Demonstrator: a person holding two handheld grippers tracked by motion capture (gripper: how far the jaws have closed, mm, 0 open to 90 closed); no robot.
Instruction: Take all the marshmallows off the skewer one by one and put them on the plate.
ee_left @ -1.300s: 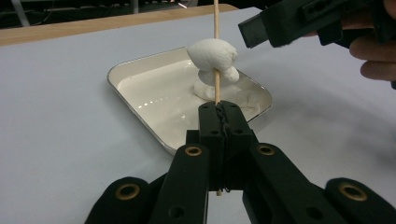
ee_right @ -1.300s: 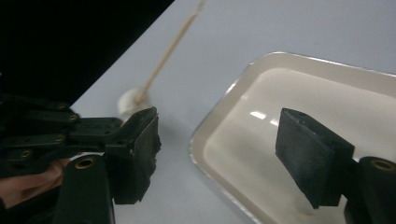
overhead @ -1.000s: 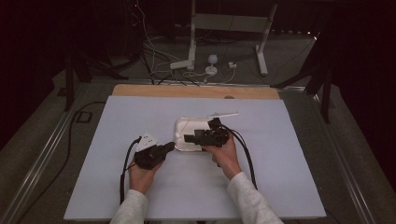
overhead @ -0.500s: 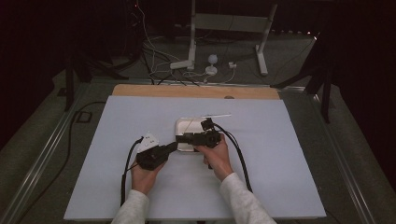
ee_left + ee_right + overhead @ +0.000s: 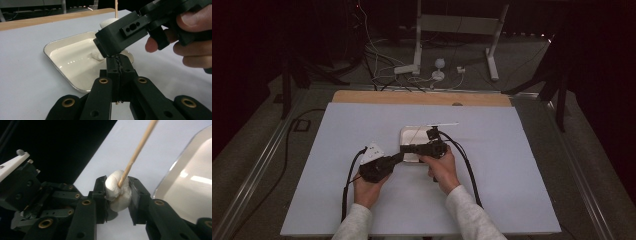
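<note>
Two grippers meet over the tray (image 5: 408, 134), marshmallow on a skewer between them.
Right gripper (image 5: 117, 192) squeezes the marshmallow (image 5: 117, 190), the skewer (image 5: 136, 151) running up and away from its jaws. Left gripper (image 5: 118, 65), jaws clamped tight on the skewer's lower end, sits just beneath the right one; another marshmallow (image 5: 97, 55) lies in the tray beyond.

left gripper (image 5: 398, 158): jaws pressed together, pointing right | right gripper (image 5: 404, 148): jaws clamped, pointing left | tips meet
</note>
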